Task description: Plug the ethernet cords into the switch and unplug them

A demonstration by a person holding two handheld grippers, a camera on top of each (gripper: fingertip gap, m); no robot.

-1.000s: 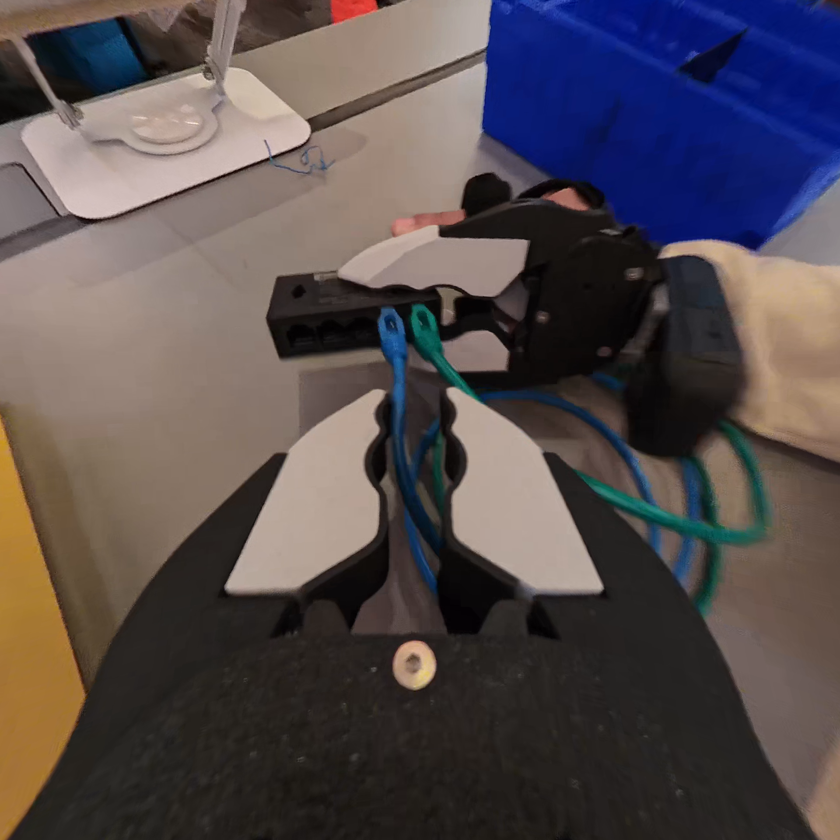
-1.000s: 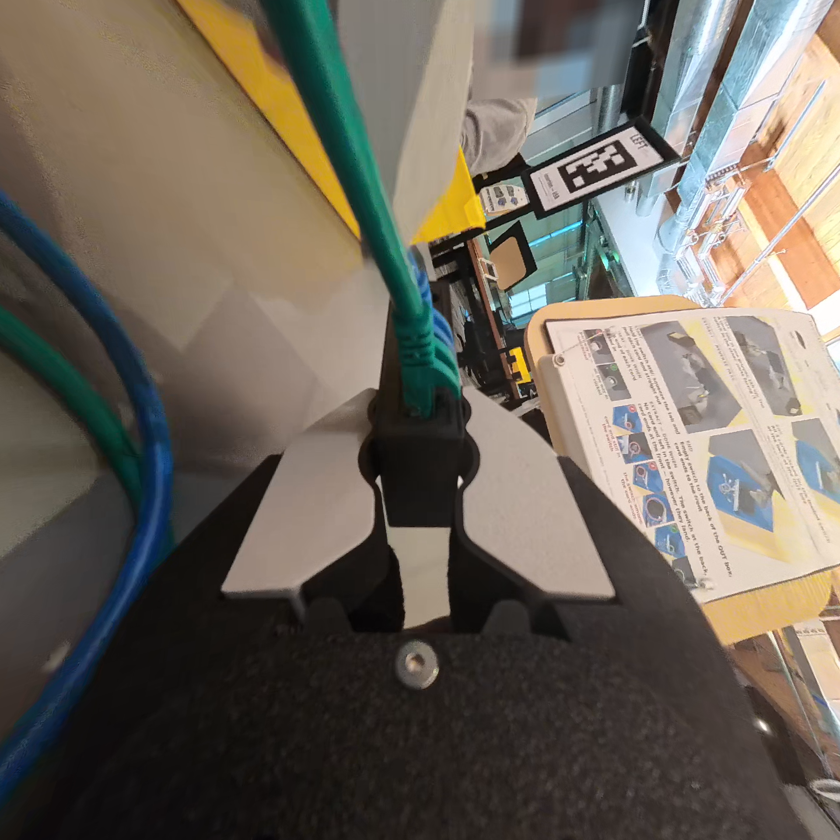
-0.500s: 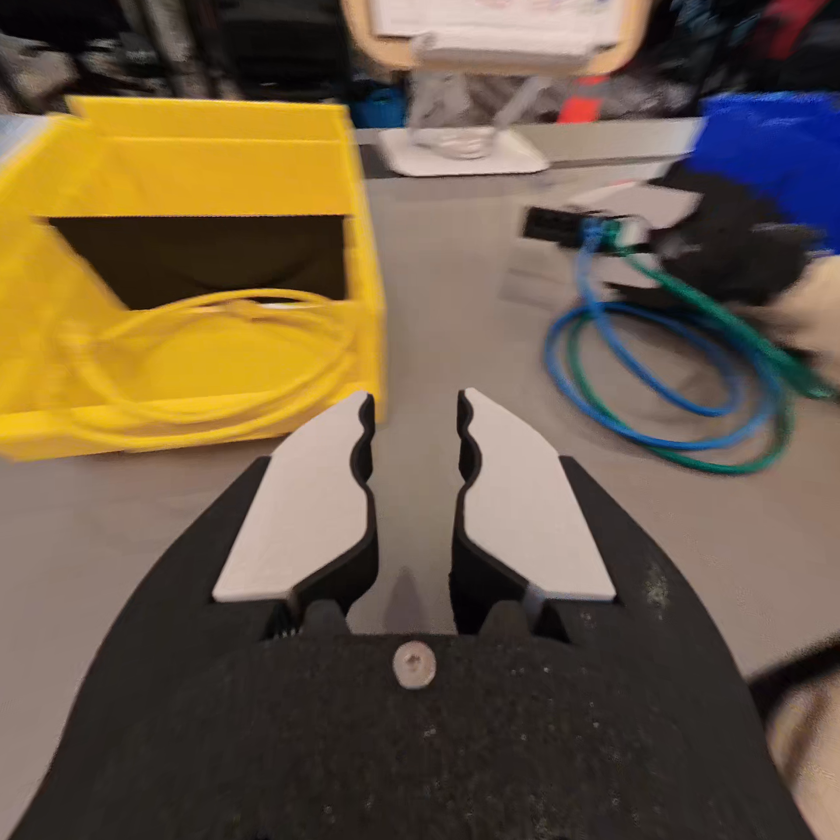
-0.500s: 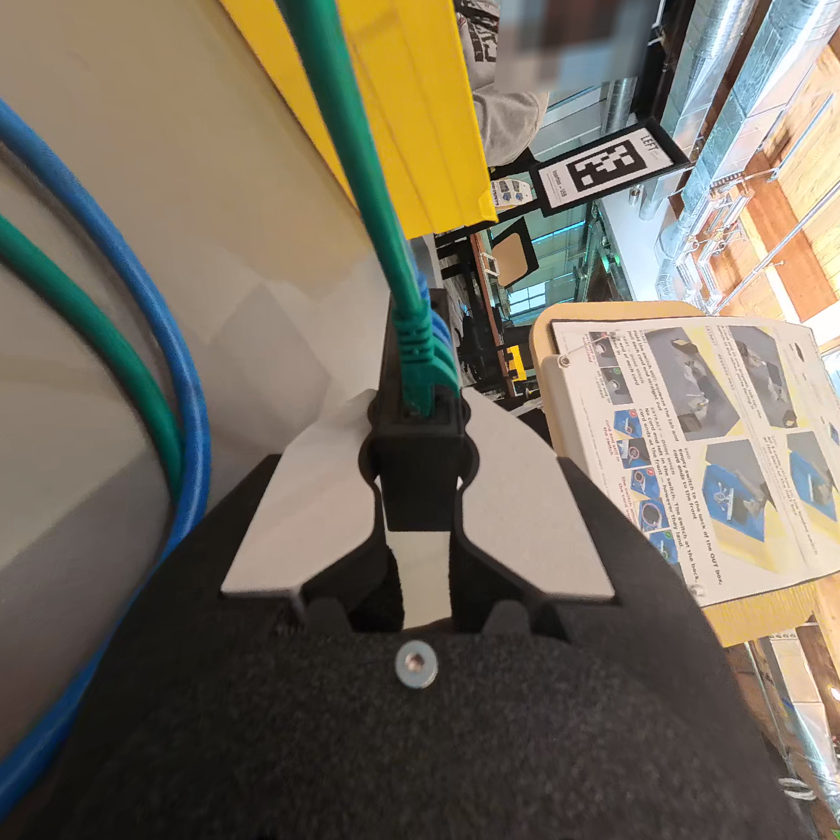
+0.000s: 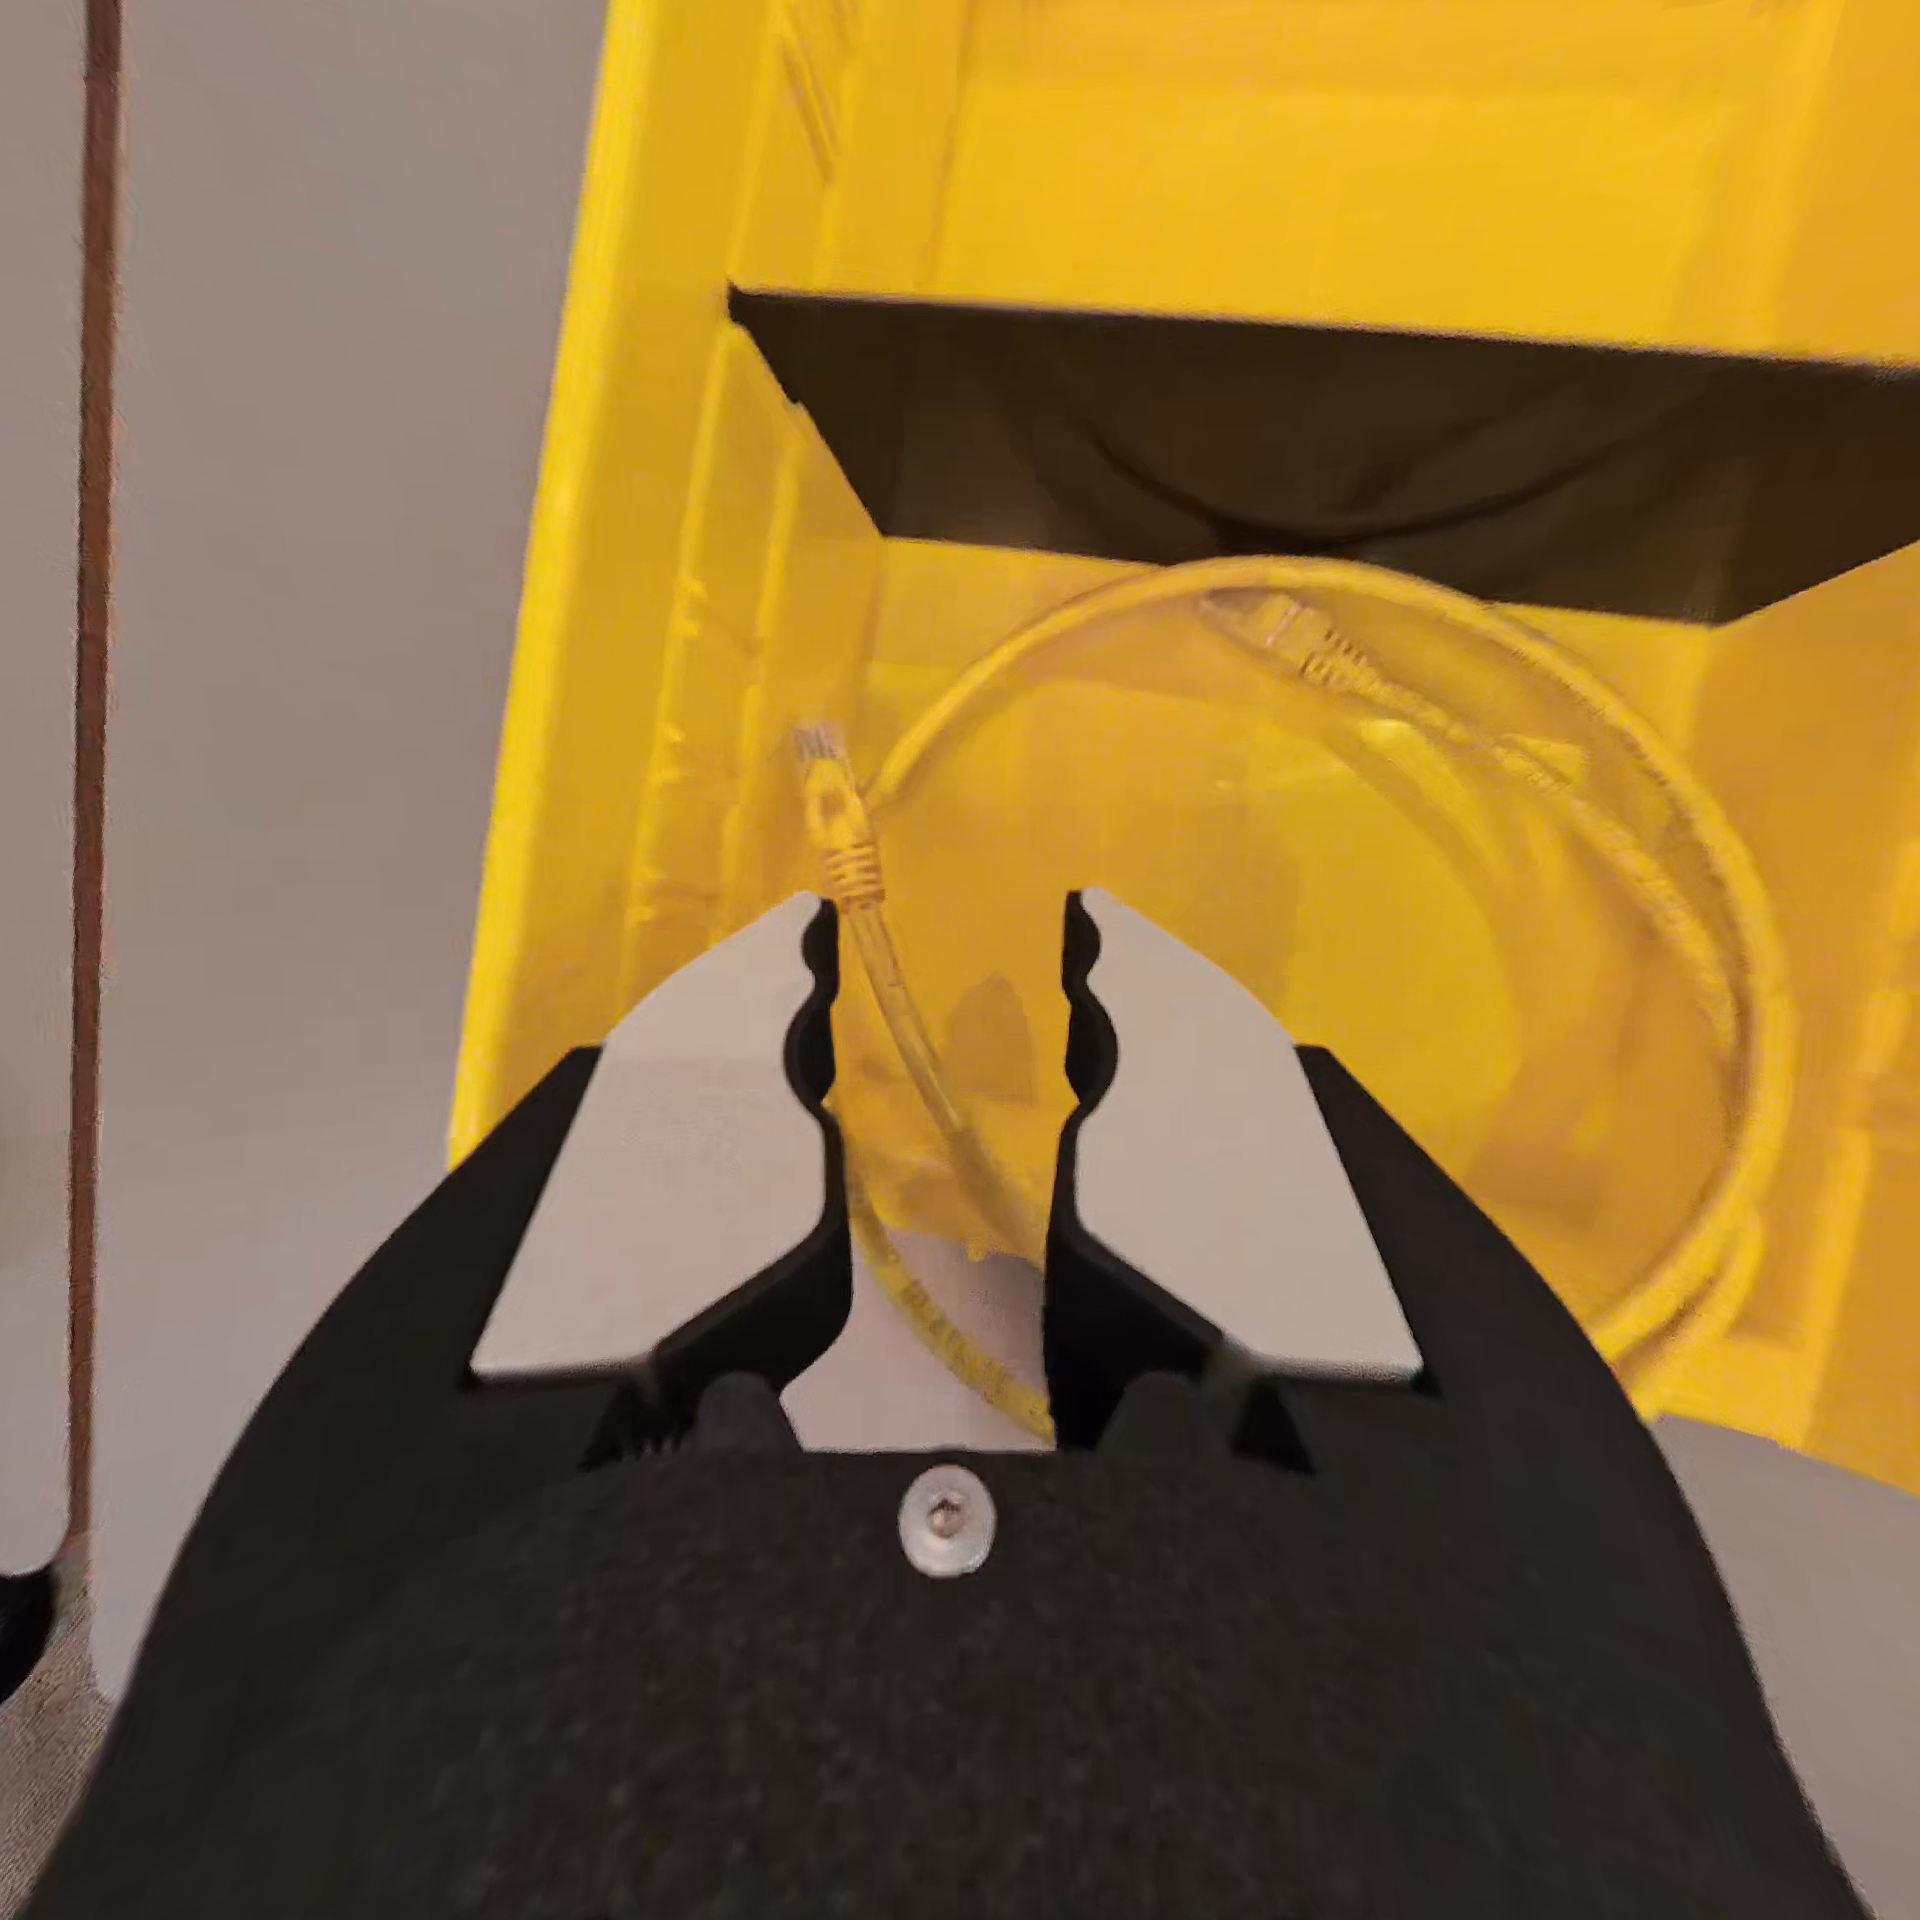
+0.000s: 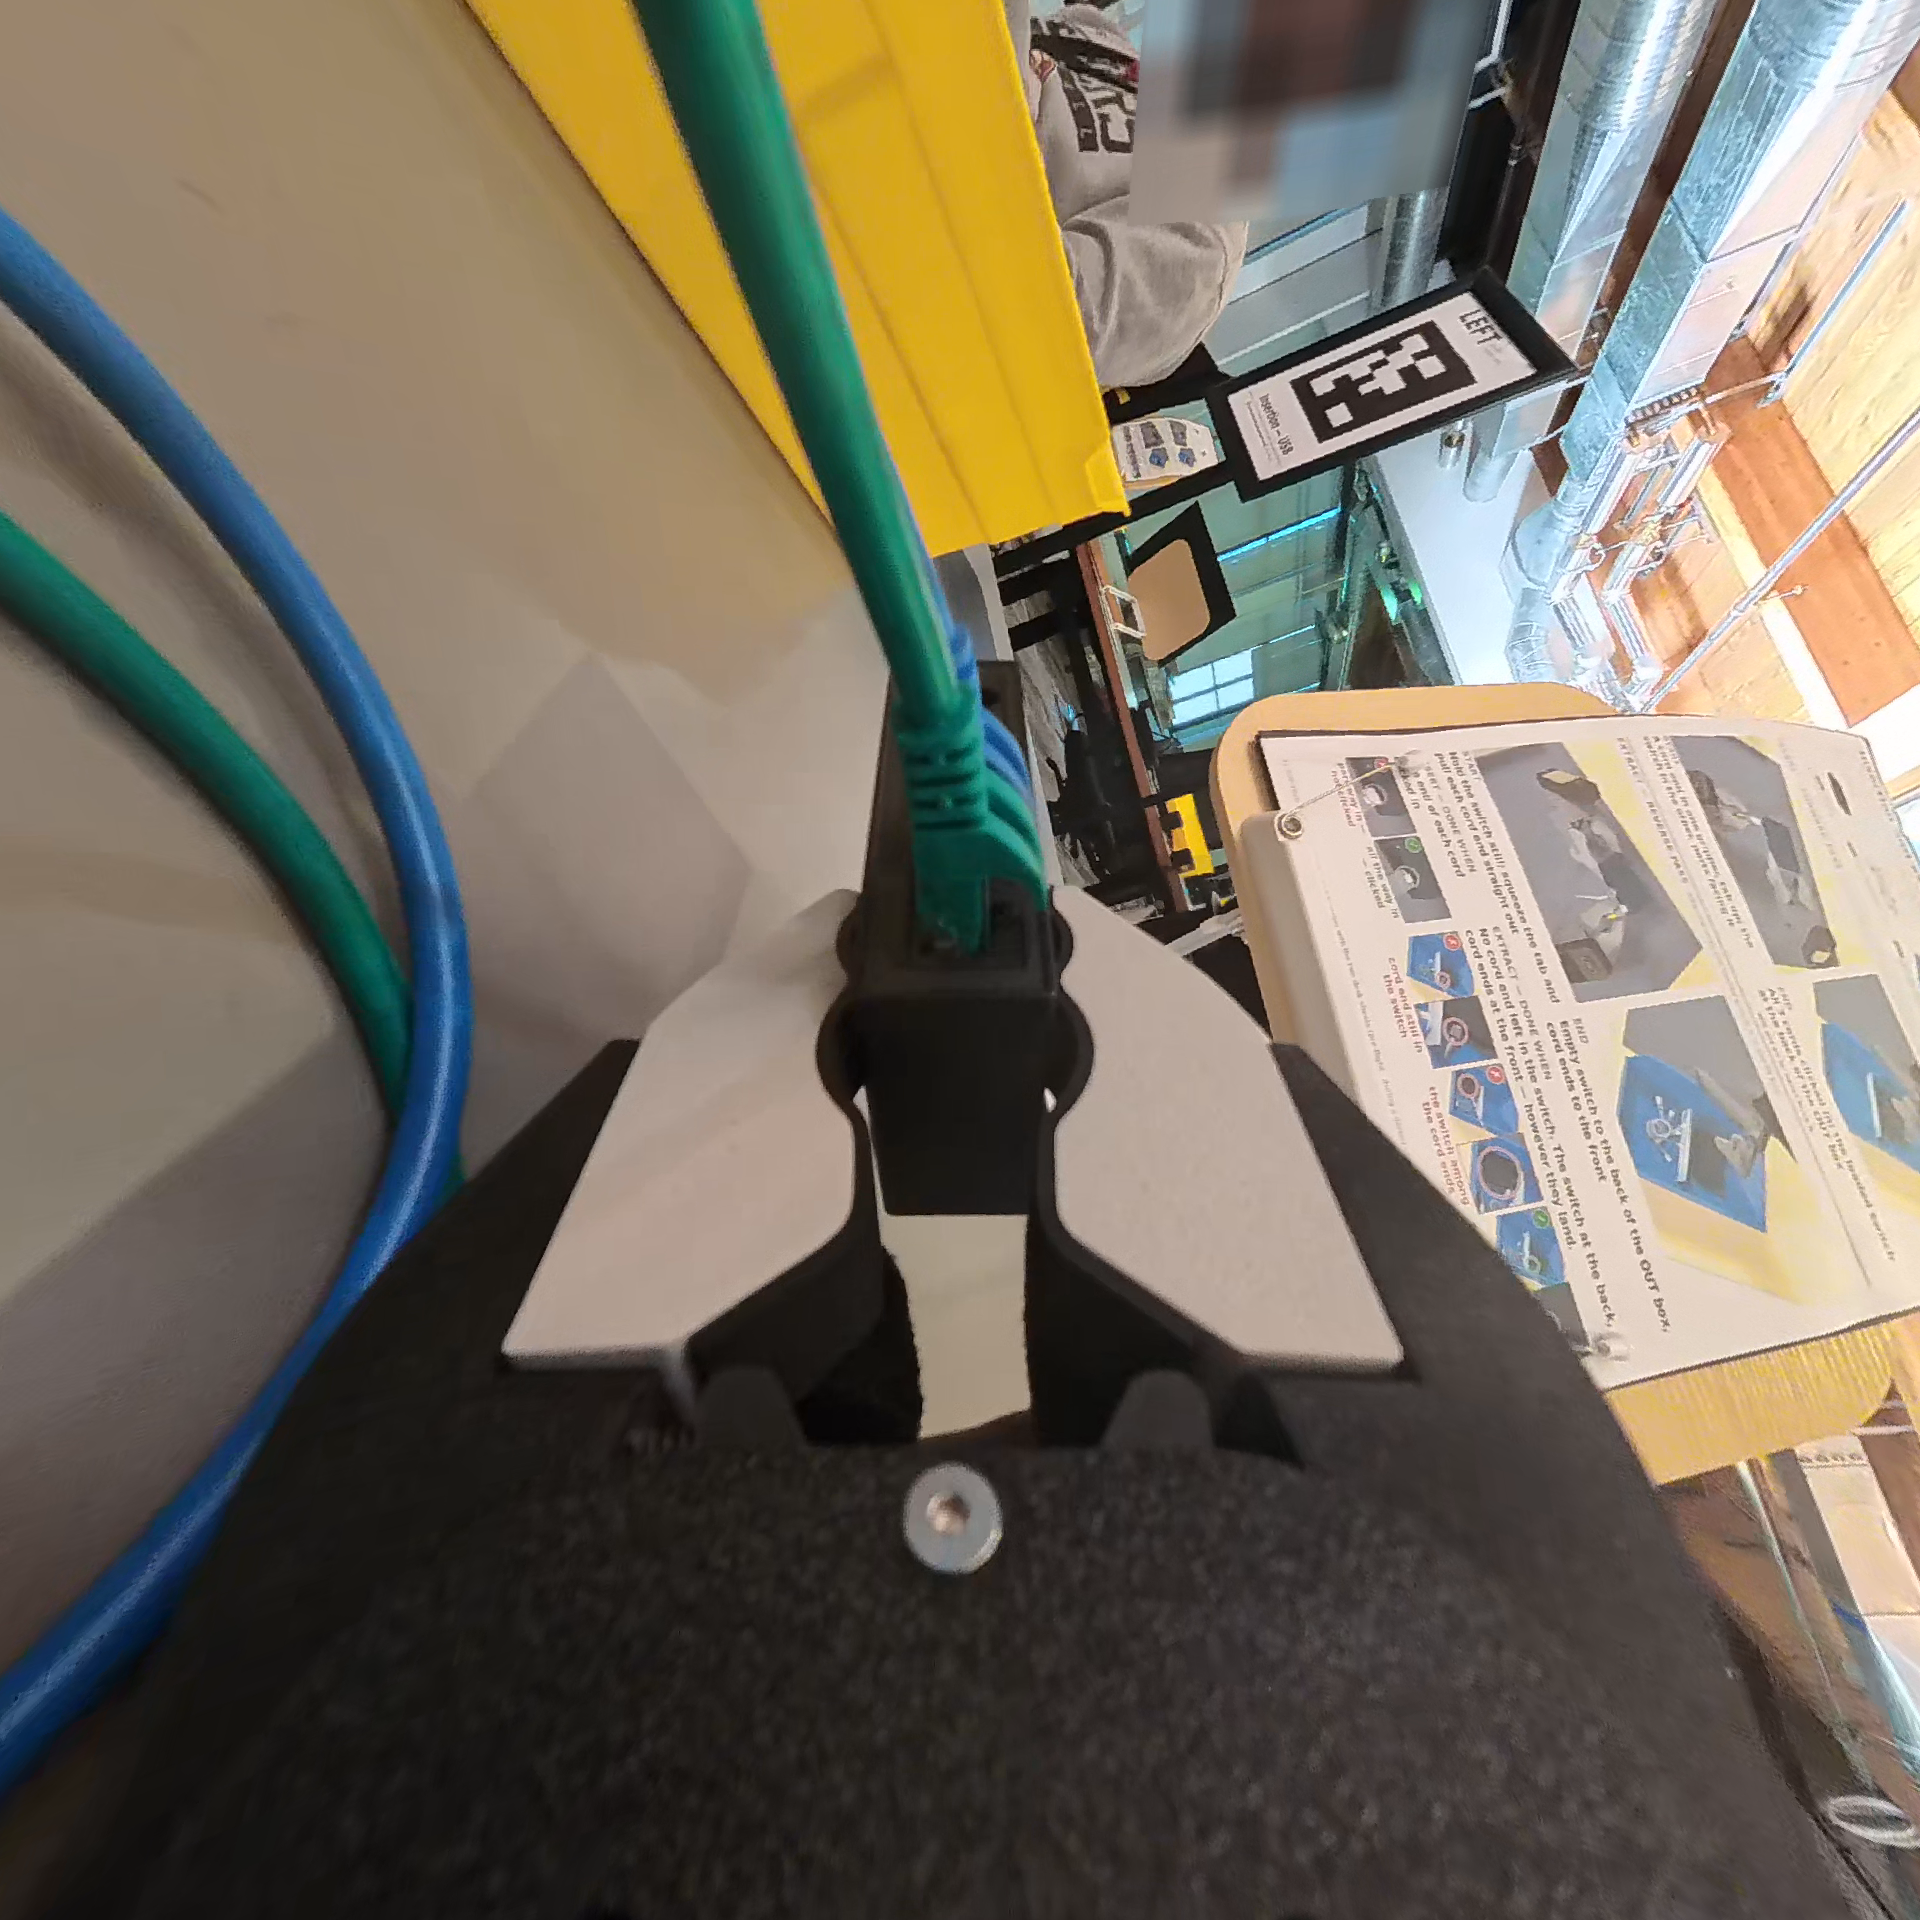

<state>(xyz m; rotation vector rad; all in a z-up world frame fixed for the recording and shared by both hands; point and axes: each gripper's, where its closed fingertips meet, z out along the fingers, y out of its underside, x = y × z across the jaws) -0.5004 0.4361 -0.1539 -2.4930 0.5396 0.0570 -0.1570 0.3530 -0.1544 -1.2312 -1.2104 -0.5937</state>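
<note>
**Left gripper lined up on yellow cord, right one pinning the switch**

Step in hand looks like fetching the third cord. Left gripper [image 5: 948, 902], black body with pale grey finger plates, is spread apart and grasping nothing. The thin yellow ethernet cord [image 5: 1558, 831] lies coiled inside the yellow plastic bin [image 5: 727, 312]; one length of it runs up between the parted fingers, and its clear-tipped yellow plug [image 5: 831, 810] sits just past the fingertips, close to the left one. No contact yet that I can tell.

Right gripper [image 6: 954, 940] is clenched on the small black plastic network switch [image 6: 951, 1081], holding it by one end. The green ethernet cord [image 6: 831, 364] is seated in a port next to the fingertips, and the blue ethernet cord [image 6: 312, 644] is plugged in right behind it, its plug mostly hidden. Both loop slack over the pale grey tabletop [image 6: 416, 416]. A printed instruction sheet on a wooden board [image 6: 1558, 1039] stands behind.

Next move, my read: close the left fingers on the cord just behind the plug boot, lift it clear of the bin wall, carry it over to a free port. Grip near the boot, or the plug will flop.
</note>
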